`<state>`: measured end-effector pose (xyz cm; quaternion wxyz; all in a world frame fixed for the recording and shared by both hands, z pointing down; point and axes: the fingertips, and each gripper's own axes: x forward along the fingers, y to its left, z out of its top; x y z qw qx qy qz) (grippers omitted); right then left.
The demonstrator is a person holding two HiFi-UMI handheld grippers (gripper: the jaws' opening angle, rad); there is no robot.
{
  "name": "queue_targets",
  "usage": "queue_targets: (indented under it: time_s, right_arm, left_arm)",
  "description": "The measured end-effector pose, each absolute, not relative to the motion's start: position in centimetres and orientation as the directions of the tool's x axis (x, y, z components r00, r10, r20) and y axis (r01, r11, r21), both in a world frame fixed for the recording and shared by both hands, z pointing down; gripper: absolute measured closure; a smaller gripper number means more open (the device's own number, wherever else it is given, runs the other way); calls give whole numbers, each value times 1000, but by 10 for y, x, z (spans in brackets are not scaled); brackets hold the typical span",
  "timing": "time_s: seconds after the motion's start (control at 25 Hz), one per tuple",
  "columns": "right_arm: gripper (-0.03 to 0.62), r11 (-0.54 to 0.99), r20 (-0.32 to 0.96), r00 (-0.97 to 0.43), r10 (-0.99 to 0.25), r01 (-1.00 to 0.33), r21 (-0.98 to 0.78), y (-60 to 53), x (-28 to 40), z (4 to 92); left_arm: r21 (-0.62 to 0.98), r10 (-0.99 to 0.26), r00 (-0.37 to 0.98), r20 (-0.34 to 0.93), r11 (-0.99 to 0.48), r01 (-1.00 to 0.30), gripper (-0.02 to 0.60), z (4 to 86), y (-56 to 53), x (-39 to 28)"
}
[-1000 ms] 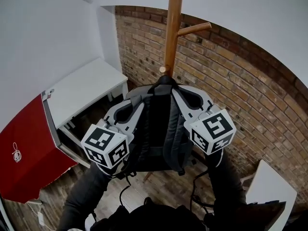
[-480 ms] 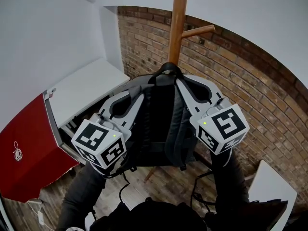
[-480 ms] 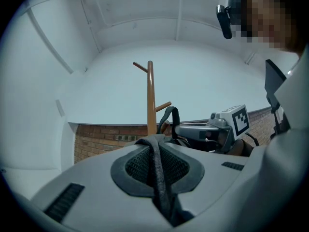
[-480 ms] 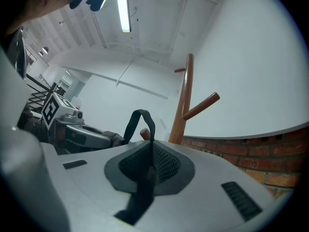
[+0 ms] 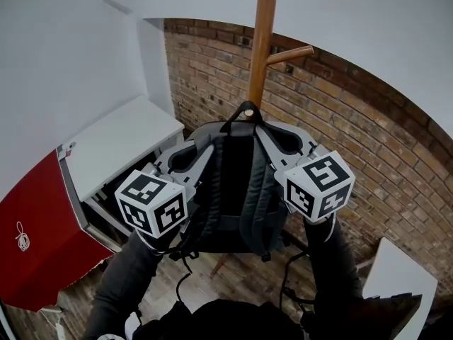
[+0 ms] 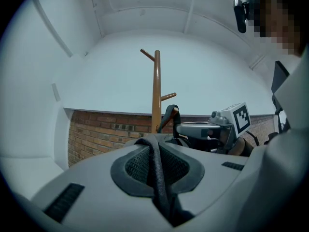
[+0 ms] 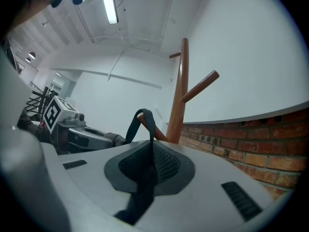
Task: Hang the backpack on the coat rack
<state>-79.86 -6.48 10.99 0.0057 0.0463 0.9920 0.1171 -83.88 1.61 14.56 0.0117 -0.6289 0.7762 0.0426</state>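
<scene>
A dark grey backpack (image 5: 237,190) hangs between my two grippers, right in front of the wooden coat rack pole (image 5: 262,41). My left gripper (image 5: 182,158) is shut on its left shoulder strap (image 6: 157,173). The right gripper (image 5: 287,142) is shut on the right strap (image 7: 145,178). Both point level toward the rack. The backpack's top loop (image 5: 248,109) is looped around a low peg (image 7: 147,124) of the rack. A higher peg (image 5: 289,54) sticks out to the right. The right gripper (image 6: 205,129) shows in the left gripper view, and the left gripper (image 7: 82,137) in the right gripper view.
A brick wall (image 5: 354,119) stands just behind the rack. A white desk (image 5: 120,137) and a red panel (image 5: 35,225) are at the left. A white tabletop (image 5: 396,278) sits at the lower right. Cables lie on the wood floor (image 5: 241,275) below the bag.
Both grippers lifted the backpack. The low peg's tip, earlier bare above the top loop, now sits inside the loop.
</scene>
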Motion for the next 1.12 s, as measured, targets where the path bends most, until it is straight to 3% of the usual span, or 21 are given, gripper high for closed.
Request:
queue_targets:
  time_s: [0.44,0.8,1.12]
  right_arm:
    - [573,975,-36,-996,85,75,210,-73,-796,103]
    - [572,994,32,-997,72,74,86,-91,-807,130]
    - [572,965,-221,-975,23,-36,259,-78,-779,134]
  left_arm:
    - [21,-980,-184,-78,183,-983,538,136,8,-840]
    - [62,-985,-171,-12,170,-983,538,161,-8,-848]
    - [-59,-949,-267,-168,280,-958,537,168,6,-821]
